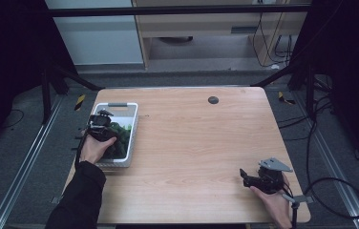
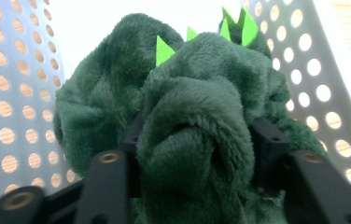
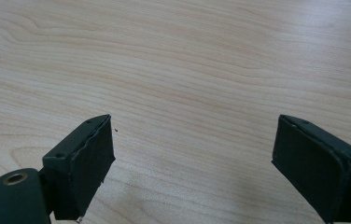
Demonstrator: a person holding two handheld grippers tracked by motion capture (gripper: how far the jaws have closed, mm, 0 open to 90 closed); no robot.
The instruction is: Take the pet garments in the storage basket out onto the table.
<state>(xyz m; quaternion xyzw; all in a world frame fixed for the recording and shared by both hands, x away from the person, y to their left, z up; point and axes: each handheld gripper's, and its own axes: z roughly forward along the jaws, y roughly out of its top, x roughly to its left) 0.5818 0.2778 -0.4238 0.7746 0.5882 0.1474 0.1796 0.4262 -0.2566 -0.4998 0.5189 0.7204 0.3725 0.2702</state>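
The dark green plush toy with bright green felt spikes (image 2: pixel 197 116) lies inside the white perforated plastic basket (image 1: pixel 133 125) at the left of the high view. The left gripper (image 1: pixel 102 127) reaches into the basket, its jaws pinching a bunched fold of the plush, as the left gripper view shows at lower centre.

Handling judgement: the toy is light, soft and compressible; it will not slip readily and is not fragile. A thick fold of the body gives a sound hold; the thin spikes do not.

The basket walls stand close at both sides of the left gripper view, so lift clear of the rim before moving sideways.

The right gripper (image 1: pixel 256 180), lower right of the high view, holds nothing, jaws spread over the light wooden table (image 3: pixel 187 70), which offers broad open room.
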